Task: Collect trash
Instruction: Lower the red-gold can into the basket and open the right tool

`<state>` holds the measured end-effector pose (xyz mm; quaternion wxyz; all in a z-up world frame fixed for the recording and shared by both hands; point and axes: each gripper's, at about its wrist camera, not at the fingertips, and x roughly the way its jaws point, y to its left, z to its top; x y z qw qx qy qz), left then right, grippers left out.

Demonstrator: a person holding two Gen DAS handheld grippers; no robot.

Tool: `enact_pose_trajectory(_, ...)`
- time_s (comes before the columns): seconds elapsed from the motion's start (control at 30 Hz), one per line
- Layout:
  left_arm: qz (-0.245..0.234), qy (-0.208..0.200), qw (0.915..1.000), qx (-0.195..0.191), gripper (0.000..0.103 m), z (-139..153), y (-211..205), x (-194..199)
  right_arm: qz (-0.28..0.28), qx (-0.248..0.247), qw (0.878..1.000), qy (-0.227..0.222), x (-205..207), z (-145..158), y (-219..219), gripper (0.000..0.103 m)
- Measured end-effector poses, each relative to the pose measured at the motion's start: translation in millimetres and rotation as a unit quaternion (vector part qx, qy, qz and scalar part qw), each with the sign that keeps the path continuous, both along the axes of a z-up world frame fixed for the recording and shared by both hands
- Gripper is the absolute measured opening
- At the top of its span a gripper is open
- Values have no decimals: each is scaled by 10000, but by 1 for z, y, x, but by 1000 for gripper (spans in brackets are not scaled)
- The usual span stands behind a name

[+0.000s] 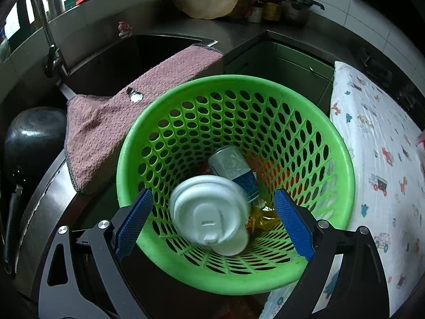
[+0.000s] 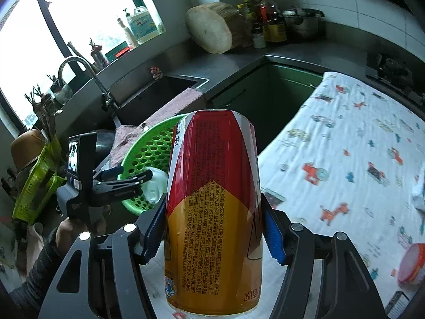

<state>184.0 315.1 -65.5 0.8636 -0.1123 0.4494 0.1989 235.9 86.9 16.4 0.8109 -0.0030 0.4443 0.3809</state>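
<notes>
- The step in hand is judged to be the delivery of trash to the basket (image 1: 233,85): a cup is being let go by one claw while a can is carried toward it by the other.
- In the left wrist view the left gripper (image 1: 212,220) is seen spread wide over the basket mouth; its blue pads (image 1: 134,226) stand clear of the white lidded cup (image 1: 212,212), which appears slightly blurred, so nothing is gripped.
- The cup sits in the lower middle of that frame, inside the basket, lid toward the camera; its long axis runs roughly along the viewing line, tipped toward the lower right.
- Behind the cup a blue and silver can (image 1: 233,170) is seen lying in the basket, with yellow wrapping beside it.
- In the right wrist view the right gripper (image 2: 212,228) is clamped on a red and yellow can (image 2: 212,212), the pads pressing both its sides.
- That can fills the frame's centre; its long axis runs nearly upright in the picture, along the fingers, with the far end pointing toward the top of the frame.
- The basket (image 2: 148,154) appears left of centre there, partly hidden by the can, with the left gripper (image 2: 127,183) over its rim.
- The next move is judged to call for the left claw being cleared from the rim, the can being brought over the opening, and the jaws then being opened.
- A red-rimmed tub (image 2: 413,263) is seen on the printed cloth (image 2: 345,138) at the lower right, probably still to be collected.
</notes>
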Motion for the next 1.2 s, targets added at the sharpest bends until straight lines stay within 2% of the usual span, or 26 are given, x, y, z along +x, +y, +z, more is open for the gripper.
enact_pose_trajectory(0.33, 115, -269, 9994, -199, 95, 9, 10, -29, 231, 39, 9996, 129, 11, -11, 50, 62)
enact_pose_trajectory(0.8, 311, -536, 9981, -66, 96, 26, 14, -79, 446, -213, 9983, 315, 23, -47, 127, 62)
enact_pose_trajectory(1.0, 412, -596, 9972, -161, 96, 26, 17, -91, 486, -234, 9979, 369, 27, -56, 148, 62)
enact_pose_trajectory(1.2, 450, -596, 9971, -169, 96, 26, 18, -96, 496, 46, 9981, 368, 30, -48, 151, 72)
